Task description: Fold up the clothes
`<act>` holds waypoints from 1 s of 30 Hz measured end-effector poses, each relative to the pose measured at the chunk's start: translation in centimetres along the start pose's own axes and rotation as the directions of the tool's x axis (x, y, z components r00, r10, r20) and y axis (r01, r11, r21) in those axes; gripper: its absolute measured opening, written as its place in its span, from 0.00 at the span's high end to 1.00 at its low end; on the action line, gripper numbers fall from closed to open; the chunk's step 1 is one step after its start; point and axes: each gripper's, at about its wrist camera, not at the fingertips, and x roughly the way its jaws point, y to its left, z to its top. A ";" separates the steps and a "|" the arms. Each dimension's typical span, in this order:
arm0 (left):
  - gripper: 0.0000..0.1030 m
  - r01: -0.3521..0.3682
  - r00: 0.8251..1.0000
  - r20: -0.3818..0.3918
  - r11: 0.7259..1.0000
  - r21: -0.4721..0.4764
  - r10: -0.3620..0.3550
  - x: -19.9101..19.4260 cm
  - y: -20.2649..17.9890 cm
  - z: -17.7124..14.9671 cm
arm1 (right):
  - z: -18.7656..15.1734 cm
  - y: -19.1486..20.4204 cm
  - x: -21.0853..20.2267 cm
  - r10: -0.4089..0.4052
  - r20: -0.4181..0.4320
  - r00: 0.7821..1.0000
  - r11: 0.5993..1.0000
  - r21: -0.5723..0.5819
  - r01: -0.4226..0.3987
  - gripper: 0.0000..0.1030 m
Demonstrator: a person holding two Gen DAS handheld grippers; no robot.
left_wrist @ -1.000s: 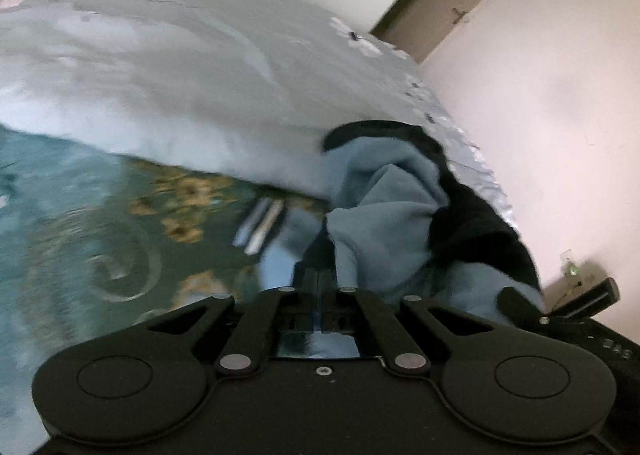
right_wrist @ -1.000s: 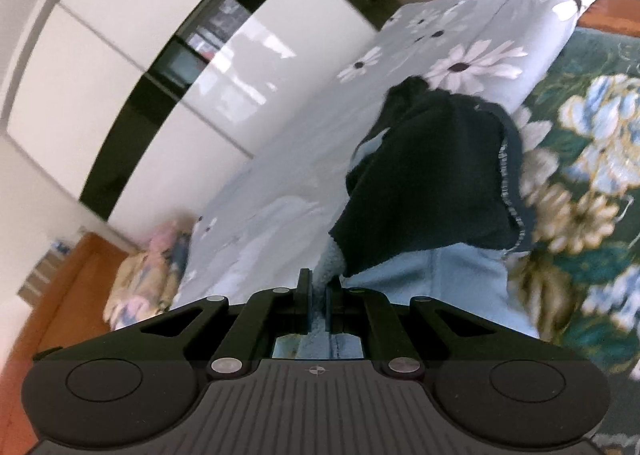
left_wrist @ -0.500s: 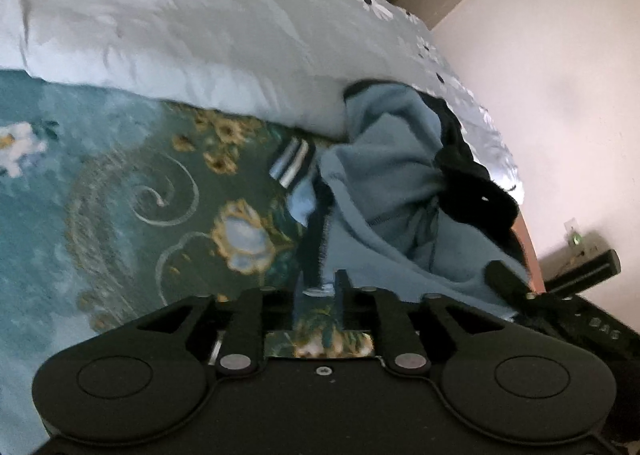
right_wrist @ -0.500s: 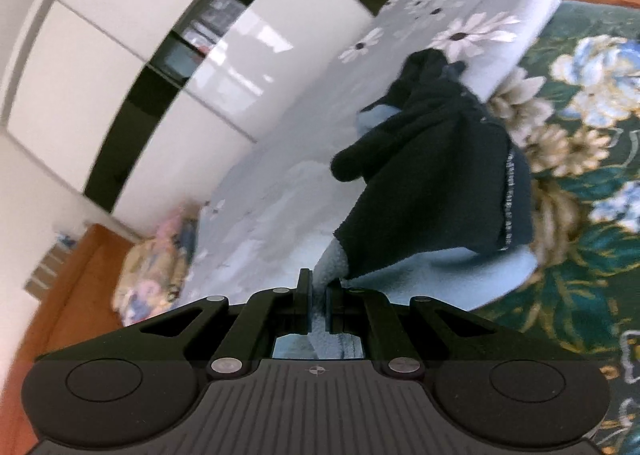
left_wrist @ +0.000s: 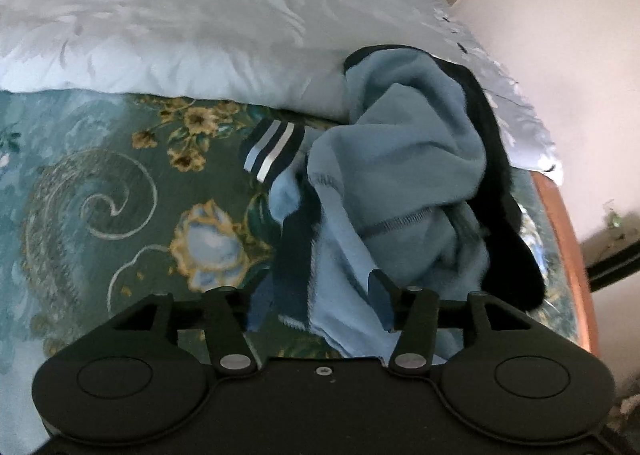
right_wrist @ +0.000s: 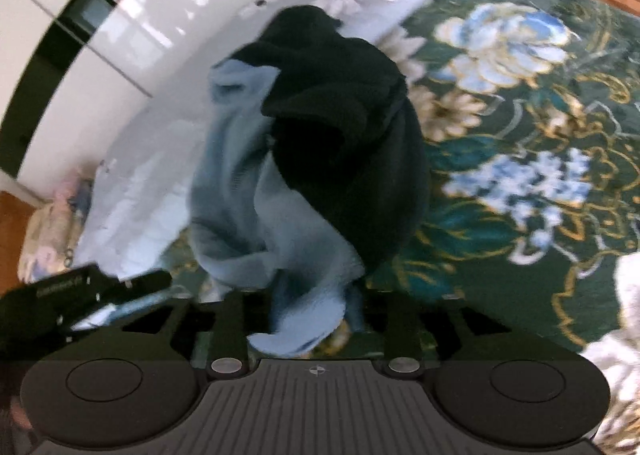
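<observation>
Both grippers are letting go here. The left gripper (left_wrist: 320, 303) has just been opening, its jaws now standing apart with the pale blue hem of the garment (left_wrist: 400, 175) lying loose between them, unpinched. The right gripper (right_wrist: 308, 311) has just been opening too, a narrower gap, a blue fold slack between its fingers. The garment, light blue inside and black outside, sits crumpled on the green floral bedspread (left_wrist: 120, 195), its top leaning against the pale daisy-print duvet (left_wrist: 180, 27). A striped cuff (left_wrist: 272, 153) pokes out at its left.
</observation>
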 end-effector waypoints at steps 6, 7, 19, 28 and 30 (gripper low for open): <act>0.40 -0.037 0.999 -0.007 0.998 -0.042 0.037 3.7 -1.1 2.0 | 2.4 -3.0 -1.1 -0.054 0.018 0.998 0.998 0.017 0.053 0.47; 0.40 -0.040 0.999 -0.008 0.998 -0.045 0.039 4.2 -1.3 2.2 | 3.0 -3.4 -1.1 -0.065 0.020 0.998 0.998 0.017 0.065 0.41; 0.38 -0.105 0.994 -0.032 0.994 -0.042 0.104 9.0 -2.7 3.3 | 14.6 -1.9 6.4 -0.079 0.094 0.992 0.989 -0.121 0.090 0.38; 0.66 -0.061 0.998 -0.005 0.998 -0.013 0.061 9.1 -2.0 3.5 | 20.0 -0.6 14.0 -0.108 0.019 0.994 0.964 -0.243 0.109 0.40; 0.80 -0.062 0.998 -0.006 0.998 -0.028 0.062 8.9 -1.8 3.6 | 20.3 -0.3 14.7 -0.097 0.002 0.995 0.964 -0.250 0.094 0.50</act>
